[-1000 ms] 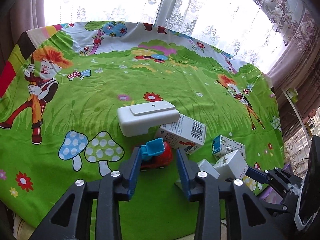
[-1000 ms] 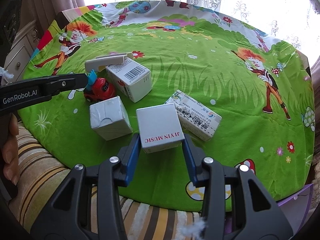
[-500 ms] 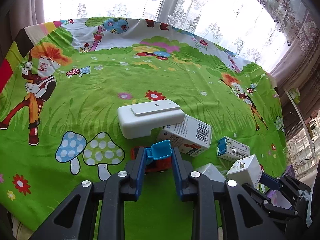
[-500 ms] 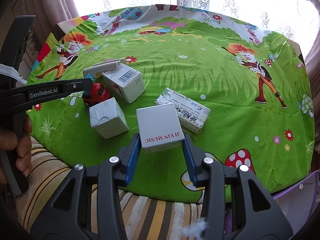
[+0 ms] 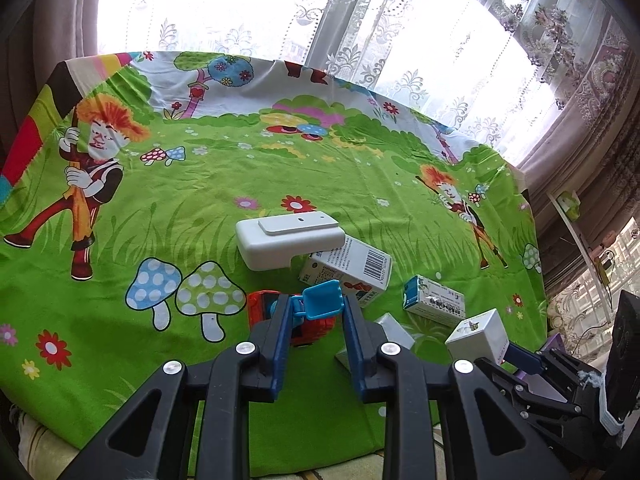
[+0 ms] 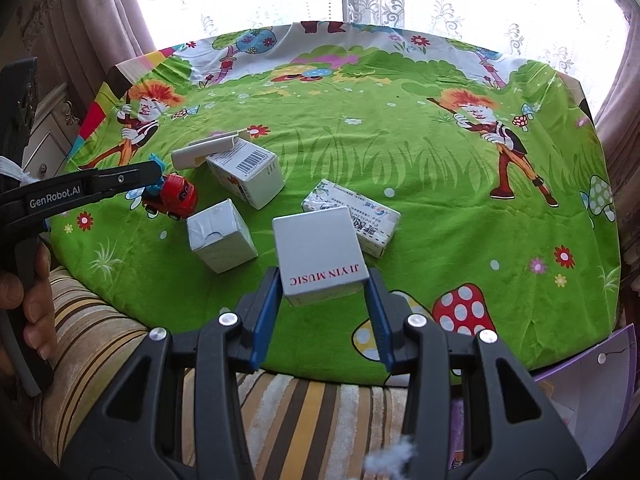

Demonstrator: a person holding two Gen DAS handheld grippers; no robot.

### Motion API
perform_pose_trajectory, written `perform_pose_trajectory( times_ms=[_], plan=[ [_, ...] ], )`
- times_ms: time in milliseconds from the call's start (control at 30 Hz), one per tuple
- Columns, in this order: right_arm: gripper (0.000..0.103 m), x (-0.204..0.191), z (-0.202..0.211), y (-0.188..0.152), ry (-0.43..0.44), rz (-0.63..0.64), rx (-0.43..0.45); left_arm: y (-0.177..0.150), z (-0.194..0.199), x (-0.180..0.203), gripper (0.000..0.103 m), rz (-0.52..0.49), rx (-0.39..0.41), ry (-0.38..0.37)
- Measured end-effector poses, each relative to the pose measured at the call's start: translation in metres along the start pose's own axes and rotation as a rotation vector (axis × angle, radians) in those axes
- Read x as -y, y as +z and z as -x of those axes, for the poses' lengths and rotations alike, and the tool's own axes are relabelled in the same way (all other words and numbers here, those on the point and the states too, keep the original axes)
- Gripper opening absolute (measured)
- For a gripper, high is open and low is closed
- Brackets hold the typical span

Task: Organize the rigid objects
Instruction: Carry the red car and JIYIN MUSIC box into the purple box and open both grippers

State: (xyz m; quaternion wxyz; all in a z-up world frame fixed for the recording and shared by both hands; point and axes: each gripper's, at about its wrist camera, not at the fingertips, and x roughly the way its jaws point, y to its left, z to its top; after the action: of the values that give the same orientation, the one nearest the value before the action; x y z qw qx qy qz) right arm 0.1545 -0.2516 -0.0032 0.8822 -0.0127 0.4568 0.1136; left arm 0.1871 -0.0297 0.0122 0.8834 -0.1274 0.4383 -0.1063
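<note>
A red toy truck (image 5: 262, 308) with a blue bucket (image 5: 322, 300) sits between the blue pads of my left gripper (image 5: 316, 320), which is shut on it just over the green cartoon cloth. From the right wrist view the same truck (image 6: 174, 196) shows at the tip of the left gripper (image 6: 140, 176), whose handle a hand holds. My right gripper (image 6: 322, 280) is shut on a white box (image 6: 320, 252) printed "JIYIN MUSIC", held above the cloth's near edge. That box (image 5: 478, 336) also appears at lower right in the left wrist view.
On the cloth lie a white flat case (image 5: 288, 240) leaning on a barcode box (image 5: 348, 270), a small teal-and-white box (image 5: 434, 300), a white cube box (image 6: 220, 236) and a printed carton (image 6: 356, 216). A striped cushion (image 6: 280, 400) lies below the table's edge (image 6: 304, 372). Curtains hang behind.
The left jaws closed onto the toy truck, which now sits higher against the cloth. The right gripper has drawn up and back with its box.
</note>
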Motion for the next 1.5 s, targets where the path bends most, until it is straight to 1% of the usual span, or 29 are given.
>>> perform_pose_trajectory(
  times_ms=[300, 433, 633, 967, 1200, 1367, 1500],
  plan=[
    [0.047, 0.013, 0.034, -0.016, -0.020, -0.049, 0.040, -0.003, 0.034, 0.023, 0.027, -0.028, 0.041, -0.056],
    [0.047, 0.029, 0.050, -0.027, -0.035, -0.085, 0.049, -0.008, 0.044, 0.039, 0.027, -0.049, 0.043, -0.082],
    [0.047, 0.063, 0.081, -0.051, -0.089, -0.149, 0.066, -0.020, 0.051, 0.072, 0.027, -0.103, 0.027, -0.129],
    [0.046, 0.136, 0.127, -0.097, -0.199, -0.291, 0.084, -0.048, 0.048, 0.147, 0.027, -0.202, -0.051, -0.243],
    [0.046, 0.164, 0.139, -0.127, -0.225, -0.356, 0.083, -0.069, 0.037, 0.201, 0.027, -0.236, -0.146, -0.347],
    [0.046, 0.180, 0.147, -0.143, -0.245, -0.392, 0.098, -0.085, 0.023, 0.235, 0.027, -0.266, -0.220, -0.406],
    [0.046, 0.189, 0.152, -0.154, -0.266, -0.409, 0.107, -0.099, 0.008, 0.257, 0.027, -0.297, -0.284, -0.426]
  ],
)
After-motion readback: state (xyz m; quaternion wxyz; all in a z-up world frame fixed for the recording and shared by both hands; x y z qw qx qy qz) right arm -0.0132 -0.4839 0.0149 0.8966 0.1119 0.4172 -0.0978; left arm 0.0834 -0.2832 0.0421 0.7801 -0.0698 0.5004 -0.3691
